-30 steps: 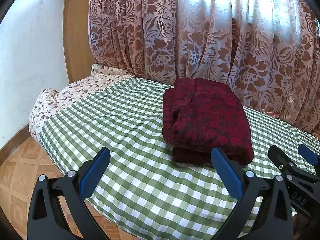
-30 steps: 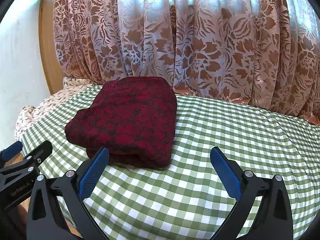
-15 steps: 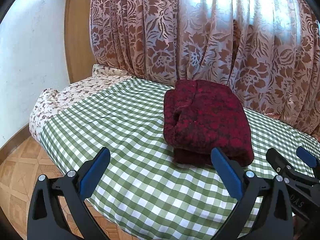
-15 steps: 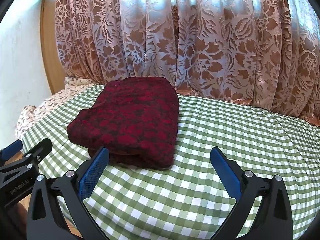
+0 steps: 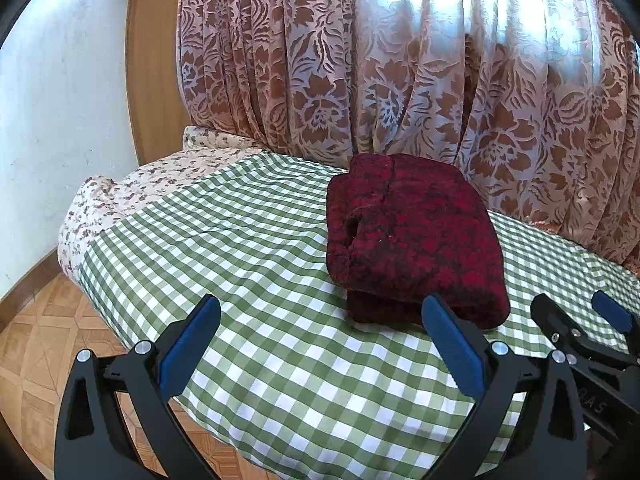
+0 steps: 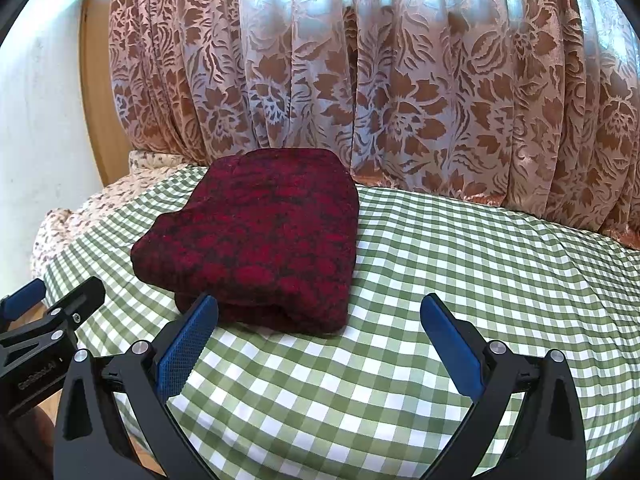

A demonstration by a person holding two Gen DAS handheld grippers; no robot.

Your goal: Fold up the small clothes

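A dark red patterned garment [image 5: 408, 236] lies folded into a thick rectangle on the green checked cloth [image 5: 248, 264]; it also shows in the right wrist view [image 6: 260, 248]. My left gripper [image 5: 320, 344] is open and empty, in front of the garment and to its left. My right gripper [image 6: 320, 344] is open and empty, in front of the garment and to its right. Each gripper shows at the edge of the other's view, the right one [image 5: 584, 332] and the left one [image 6: 52, 300].
A brown floral curtain [image 5: 400, 72] hangs right behind the bed. A floral sheet [image 5: 120, 200] covers the bed's left end, by a white wall [image 5: 52, 120]. Wooden parquet floor [image 5: 32, 352] lies below the bed's front-left edge. The checked cloth [image 6: 480, 260] stretches right of the garment.
Both grippers have drawn back and down slightly from the folded garment, which sits a little higher in both views. The garment itself has not moved.
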